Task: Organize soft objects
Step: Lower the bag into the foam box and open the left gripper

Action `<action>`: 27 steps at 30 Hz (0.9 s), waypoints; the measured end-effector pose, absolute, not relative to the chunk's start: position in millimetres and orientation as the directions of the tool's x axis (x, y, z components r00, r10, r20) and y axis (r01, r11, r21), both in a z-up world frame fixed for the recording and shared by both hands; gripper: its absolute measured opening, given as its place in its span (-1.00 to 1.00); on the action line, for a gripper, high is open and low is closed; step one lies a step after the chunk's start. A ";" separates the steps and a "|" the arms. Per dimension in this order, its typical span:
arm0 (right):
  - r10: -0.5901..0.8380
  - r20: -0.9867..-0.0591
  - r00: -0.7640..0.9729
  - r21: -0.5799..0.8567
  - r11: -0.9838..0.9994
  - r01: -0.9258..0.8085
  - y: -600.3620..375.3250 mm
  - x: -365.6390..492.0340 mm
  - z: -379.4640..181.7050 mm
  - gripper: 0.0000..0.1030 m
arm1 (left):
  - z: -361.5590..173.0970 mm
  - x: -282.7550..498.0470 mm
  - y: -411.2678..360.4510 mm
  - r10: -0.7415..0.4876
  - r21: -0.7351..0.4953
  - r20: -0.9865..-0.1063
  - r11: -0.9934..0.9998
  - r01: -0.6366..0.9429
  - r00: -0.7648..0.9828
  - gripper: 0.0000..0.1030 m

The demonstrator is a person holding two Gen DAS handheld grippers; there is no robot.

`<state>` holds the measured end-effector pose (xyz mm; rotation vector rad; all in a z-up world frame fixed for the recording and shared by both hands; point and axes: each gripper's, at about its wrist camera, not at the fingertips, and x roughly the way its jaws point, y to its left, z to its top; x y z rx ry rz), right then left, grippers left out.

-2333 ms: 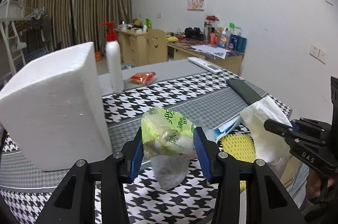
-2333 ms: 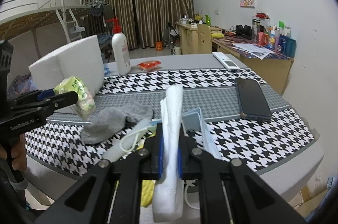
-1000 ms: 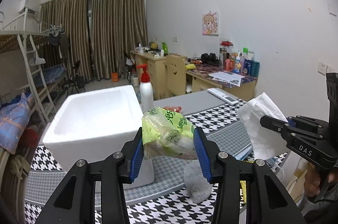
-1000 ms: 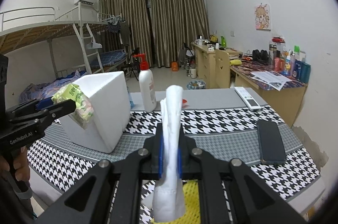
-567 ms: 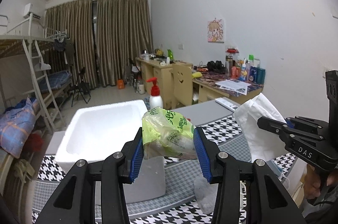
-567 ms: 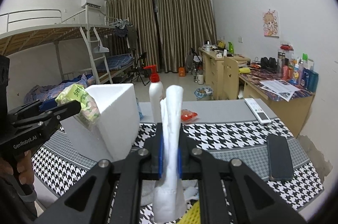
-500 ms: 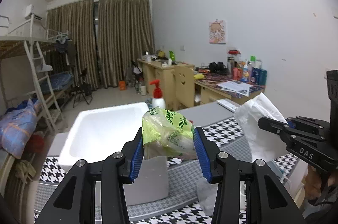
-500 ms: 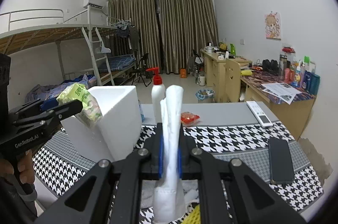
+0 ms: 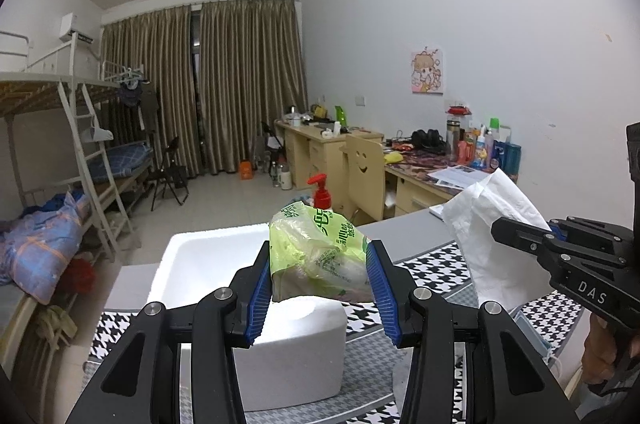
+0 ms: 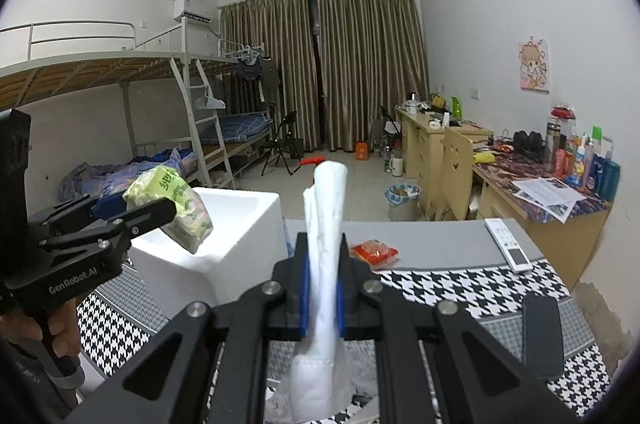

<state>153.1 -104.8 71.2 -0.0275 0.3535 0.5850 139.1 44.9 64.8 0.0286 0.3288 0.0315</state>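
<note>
My left gripper [image 9: 318, 280] is shut on a green tissue pack [image 9: 318, 258] and holds it above the near edge of an open white foam box [image 9: 200, 264]. It also shows in the right wrist view [image 10: 176, 204], over the box [image 10: 240, 220]. My right gripper [image 10: 322, 288] is shut on a white folded tissue [image 10: 324, 224] and holds it up over the table. In the left wrist view this tissue [image 9: 486, 236] hangs from the right gripper [image 9: 516, 230], to the right of the box.
A red-capped pump bottle [image 9: 320, 190] stands behind the box. On the houndstooth table [image 10: 460, 284] lie an orange packet [image 10: 374, 250], a white remote [image 10: 510, 244] and a black phone [image 10: 542, 334]. A face mask [image 9: 532, 328] lies at the table's right.
Both grippers have risen with their loads. The left gripper has come over the foam box, whose open inside now shows below the green pack.
</note>
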 end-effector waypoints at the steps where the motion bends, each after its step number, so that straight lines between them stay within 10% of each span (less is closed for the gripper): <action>1: 0.536 -0.332 0.776 0.072 0.835 -0.546 -103.0 154.2 72.4 -0.74 | 66.0 139.9 45.3 0.038 0.033 -0.320 0.999 -0.029 0.947 -0.08; 27: 0.599 -0.331 0.729 0.008 0.775 -0.632 -47.2 170.3 93.6 -0.83 | 73.0 154.2 80.3 0.133 0.035 -0.302 0.991 -0.128 0.944 -0.21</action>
